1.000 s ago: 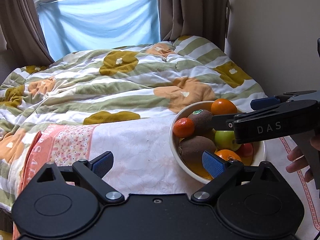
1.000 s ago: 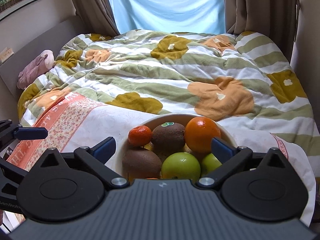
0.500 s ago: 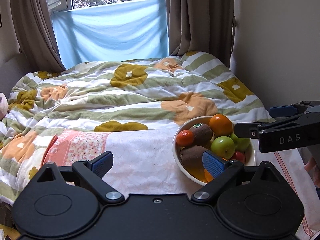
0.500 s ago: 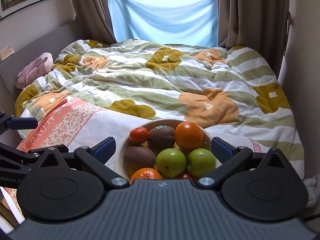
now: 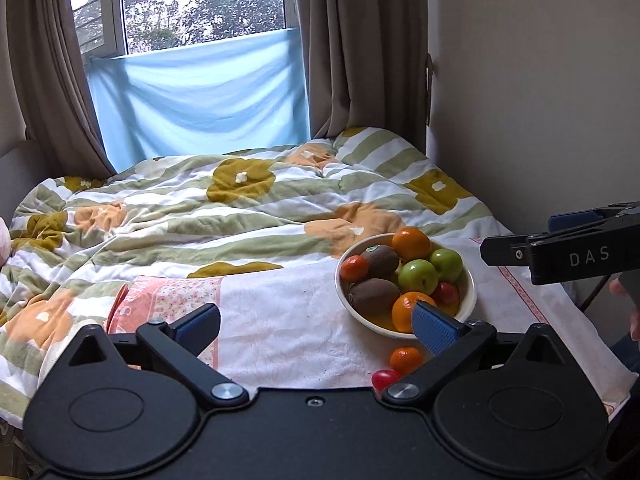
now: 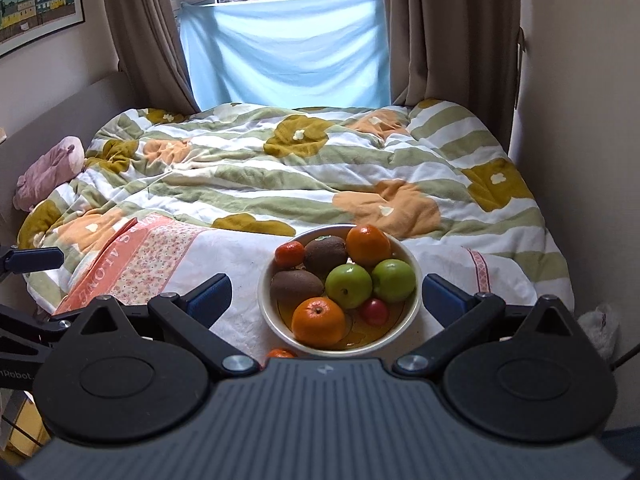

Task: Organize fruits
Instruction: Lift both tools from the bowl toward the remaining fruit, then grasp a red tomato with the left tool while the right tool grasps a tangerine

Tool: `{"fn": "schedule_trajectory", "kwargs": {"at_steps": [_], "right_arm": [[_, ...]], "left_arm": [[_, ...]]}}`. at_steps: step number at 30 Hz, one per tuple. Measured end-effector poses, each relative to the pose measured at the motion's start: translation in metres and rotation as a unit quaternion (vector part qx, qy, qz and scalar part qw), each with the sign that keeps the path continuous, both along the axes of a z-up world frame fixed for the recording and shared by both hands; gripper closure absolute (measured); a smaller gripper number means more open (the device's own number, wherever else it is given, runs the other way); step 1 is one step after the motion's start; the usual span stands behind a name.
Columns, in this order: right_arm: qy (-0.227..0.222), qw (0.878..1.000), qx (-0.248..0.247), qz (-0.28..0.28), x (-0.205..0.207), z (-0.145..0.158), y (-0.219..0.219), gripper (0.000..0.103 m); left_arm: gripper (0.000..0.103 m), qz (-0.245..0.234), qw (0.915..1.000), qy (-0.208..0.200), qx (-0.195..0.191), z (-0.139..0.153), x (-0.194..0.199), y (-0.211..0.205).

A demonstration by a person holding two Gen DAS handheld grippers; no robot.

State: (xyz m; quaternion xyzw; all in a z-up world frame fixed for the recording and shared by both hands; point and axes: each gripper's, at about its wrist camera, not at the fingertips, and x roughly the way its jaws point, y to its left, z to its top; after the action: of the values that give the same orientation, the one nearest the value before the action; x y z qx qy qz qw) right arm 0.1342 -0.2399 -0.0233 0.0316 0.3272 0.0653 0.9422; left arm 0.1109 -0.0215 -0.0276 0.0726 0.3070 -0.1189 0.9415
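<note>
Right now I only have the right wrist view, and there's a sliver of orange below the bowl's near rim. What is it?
Observer: The left wrist view shows it whole. It's a small orange fruit lying on the white cloth, just outside the bowl.
Operator: Anything else loose there?
Observer: Yes, a small red fruit lies on the cloth beside it, nearer the camera.

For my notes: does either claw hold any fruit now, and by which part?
Nothing is held. The left claw is opening, empty; the right claw stands open, empty.
</note>
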Motion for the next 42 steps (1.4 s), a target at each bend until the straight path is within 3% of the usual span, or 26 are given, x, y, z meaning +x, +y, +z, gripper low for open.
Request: {"fn": "schedule_trajectory", "kwargs": {"at_steps": [5, 13, 21, 24, 27, 31, 38, 42], "right_arm": [[0.009, 0.999, -0.003, -0.03, -0.023, -0.014, 0.01, 0.0], [0.028, 0.998, 0.012, -0.049, -0.04, -0.057, 0.015, 0.0], [0.039, 0.997, 0.019, -0.056, -0.028, -0.101, 0.019, 0.0], [0.042, 0.997, 0.025, -0.056, -0.019, -0.115, 0.018, 0.0], [0.049, 0.997, 0.035, -0.057, -0.011, -0.127, 0.018, 0.0], [0.055, 0.996, 0.04, -0.055, -0.006, -0.136, 0.019, 0.001], [0.069, 0.995, 0.052, -0.051, 0.005, -0.146, 0.019, 0.008], [0.071, 0.995, 0.054, -0.045, 0.009, -0.148, 0.023, 0.01]], "left_arm": [[0.0, -0.04, 0.9991, 0.005, 0.007, -0.018, -0.011, 0.003], [0.001, -0.105, 0.9939, 0.027, 0.019, -0.07, -0.01, -0.005], [0.017, -0.164, 0.9843, 0.041, 0.05, -0.118, 0.015, -0.028], [0.029, -0.174, 0.9819, 0.049, 0.056, -0.134, 0.026, -0.036], [0.035, -0.177, 0.9808, 0.054, 0.06, -0.146, 0.033, -0.041], [0.036, -0.185, 0.9796, 0.051, 0.06, -0.153, 0.038, -0.046], [0.059, -0.197, 0.9764, 0.066, 0.06, -0.162, 0.046, -0.049], [0.063, -0.201, 0.9758, 0.068, 0.053, -0.164, 0.048, -0.049]]}}
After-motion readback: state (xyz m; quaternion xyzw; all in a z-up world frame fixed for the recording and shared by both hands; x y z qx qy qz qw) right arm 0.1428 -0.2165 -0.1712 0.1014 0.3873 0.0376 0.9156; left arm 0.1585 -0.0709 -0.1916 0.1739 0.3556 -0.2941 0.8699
